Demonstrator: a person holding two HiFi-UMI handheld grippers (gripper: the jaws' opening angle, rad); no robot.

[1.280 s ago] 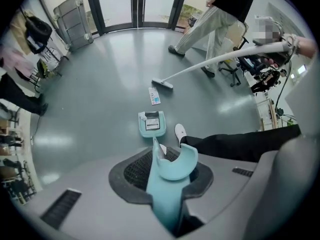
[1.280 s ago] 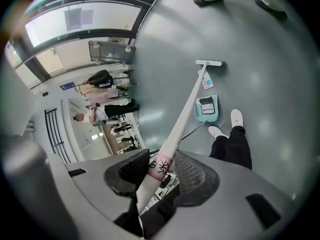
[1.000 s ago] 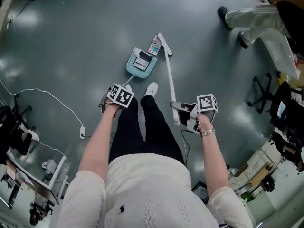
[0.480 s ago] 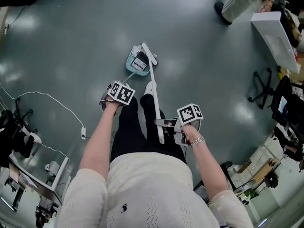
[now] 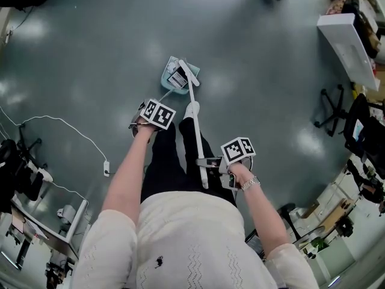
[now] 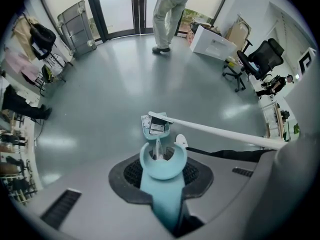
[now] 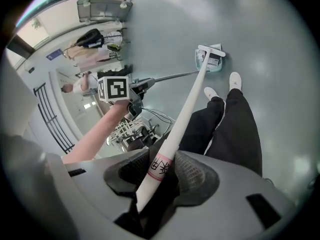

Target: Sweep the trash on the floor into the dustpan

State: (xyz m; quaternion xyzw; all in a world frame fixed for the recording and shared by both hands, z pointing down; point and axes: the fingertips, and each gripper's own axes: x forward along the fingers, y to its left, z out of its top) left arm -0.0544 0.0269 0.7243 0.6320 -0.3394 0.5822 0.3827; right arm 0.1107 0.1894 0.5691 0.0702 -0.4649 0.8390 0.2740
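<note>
A light-blue dustpan (image 5: 177, 77) stands on the grey floor just ahead of the person's shoes. Its long teal handle (image 6: 163, 181) runs up between the jaws of my left gripper (image 6: 162, 165), which is shut on it. A black-and-white packet of trash (image 6: 158, 127) lies inside the pan. My right gripper (image 7: 159, 176) is shut on the white broom handle (image 7: 186, 114). The broom head (image 5: 187, 72) rests across the dustpan's mouth, over the trash. In the head view the left gripper (image 5: 147, 120) is left of the legs and the right gripper (image 5: 219, 164) is by the right thigh.
A person (image 6: 167, 9) stands far off near glass doors. Office chairs (image 6: 257, 59) and a white table (image 6: 215, 41) are at the right. A white cable (image 5: 72, 128) with a plug trails over the floor at the left, with racks and desk frames beyond.
My right gripper has drawn left and closer to the body. The broom head swept left from beside the dustpan onto its mouth, carrying the small loose packet in. The left gripper barely moved.
</note>
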